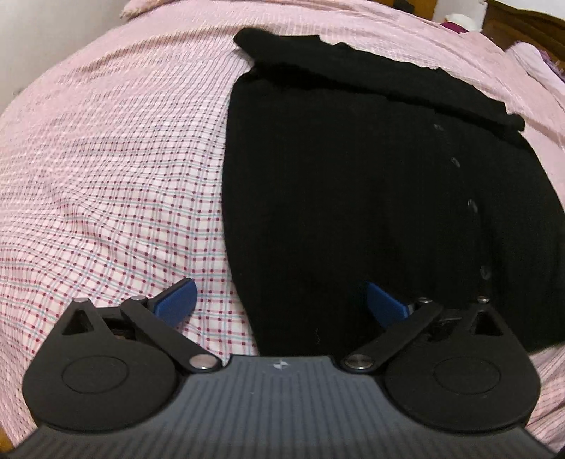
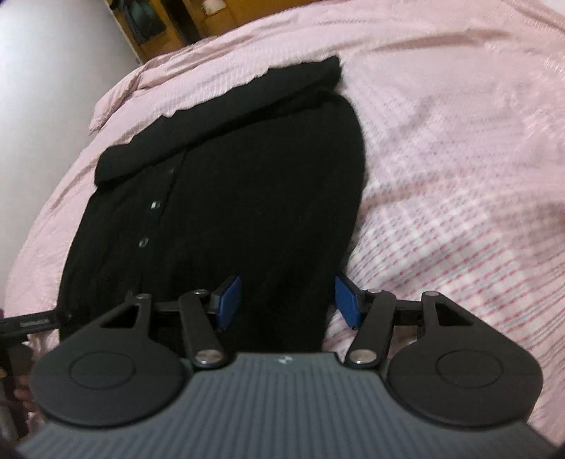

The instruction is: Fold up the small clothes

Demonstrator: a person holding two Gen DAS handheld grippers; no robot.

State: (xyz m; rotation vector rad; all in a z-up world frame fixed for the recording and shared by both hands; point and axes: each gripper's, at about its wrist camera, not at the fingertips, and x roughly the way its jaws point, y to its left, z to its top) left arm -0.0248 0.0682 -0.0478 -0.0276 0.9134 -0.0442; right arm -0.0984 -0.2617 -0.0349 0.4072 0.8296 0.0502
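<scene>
A black buttoned garment (image 1: pixel 353 194) lies flat on the pink checked bedspread (image 1: pixel 106 176), its far end folded over into a thick band (image 1: pixel 370 74). My left gripper (image 1: pixel 280 303) is open wide over the garment's near left corner, one blue pad over the bedspread and the other over the black cloth. In the right wrist view the same garment (image 2: pixel 247 176) shows a row of buttons (image 2: pixel 155 204). My right gripper (image 2: pixel 287 302) is open and straddles the near right edge. Its pads stand apart and I see no cloth pinched between them.
The bedspread (image 2: pixel 441 141) stretches wide on both sides of the garment. Wooden furniture (image 2: pixel 169 28) and a white wall (image 2: pixel 53 53) lie beyond the bed's far edge. A dark wooden headboard (image 1: pixel 522 24) and a pink pillow (image 1: pixel 536 63) sit at the far right.
</scene>
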